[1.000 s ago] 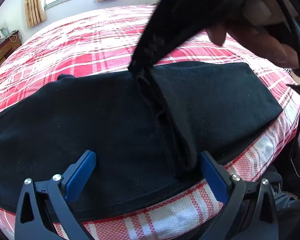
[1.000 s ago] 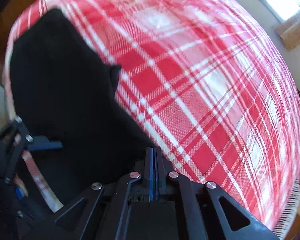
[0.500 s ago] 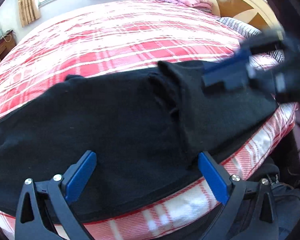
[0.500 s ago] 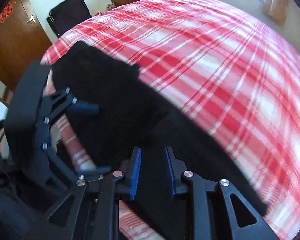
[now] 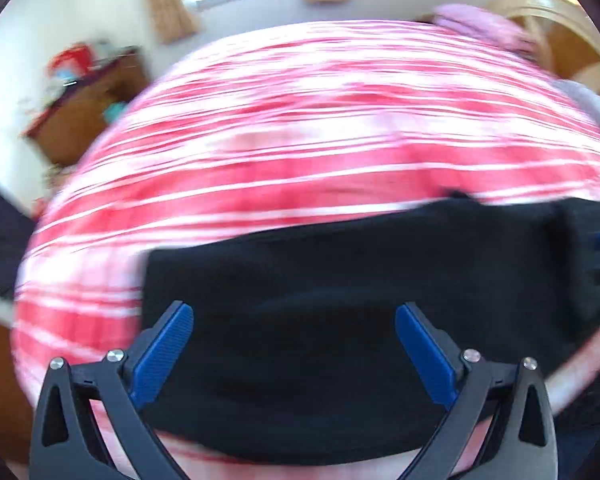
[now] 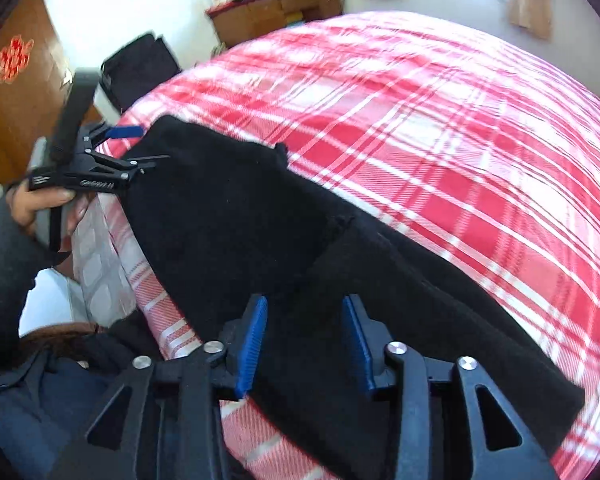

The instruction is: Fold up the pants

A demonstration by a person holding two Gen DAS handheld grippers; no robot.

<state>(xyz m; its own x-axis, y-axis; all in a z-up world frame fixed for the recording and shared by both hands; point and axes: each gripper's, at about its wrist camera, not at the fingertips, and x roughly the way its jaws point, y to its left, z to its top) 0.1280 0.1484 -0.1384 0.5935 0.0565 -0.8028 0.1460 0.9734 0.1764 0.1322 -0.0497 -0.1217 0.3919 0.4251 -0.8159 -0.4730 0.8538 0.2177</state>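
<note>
A bed (image 6: 440,128) in red-and-white plaid carried the black pants (image 6: 236,216), folded in a long band along its near edge. The left gripper (image 5: 294,344) hovered over one end, fingers wide apart and empty. The right gripper (image 6: 304,340) hung above the fold, fingers opening, pressing on no cloth.

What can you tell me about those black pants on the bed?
The black pants look like soft, fleecy knit. They lie flat along the near edge of the red-and-white plaid bedspread, with one part folded over the rest and a thick fold line across the middle. Nothing grips them.
</note>
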